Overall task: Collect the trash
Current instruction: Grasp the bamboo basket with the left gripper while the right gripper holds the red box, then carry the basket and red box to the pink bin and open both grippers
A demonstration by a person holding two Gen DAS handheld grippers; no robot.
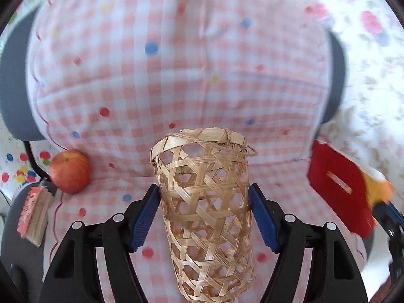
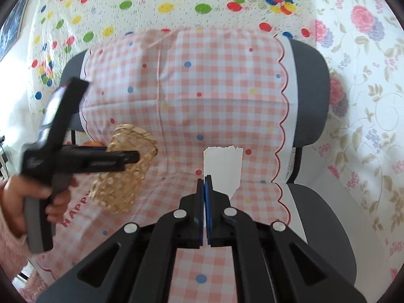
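The grey office chair with pink checked cloth [image 2: 214, 96] carried everything. The left gripper [image 1: 204, 212] clenched the tall woven bamboo basket [image 1: 204, 202] above the seat; the right gripper [image 2: 204, 197] pinched a torn red-and-white paper piece [image 2: 222, 169]. The thin paper could slip out, missing the narrow mouth.

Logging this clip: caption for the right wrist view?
Right hand-held gripper pinches torn paper above a gingham-covered chair; left one holds a basket.

My left gripper [image 1: 204, 197] has its blue pads [image 1: 144, 217] spread wide and pressed against what it carries, held level out front by my bare left hand [image 2: 22, 202] on the handle. My right gripper [image 2: 204, 179] is clamped fully together, pointing forward.
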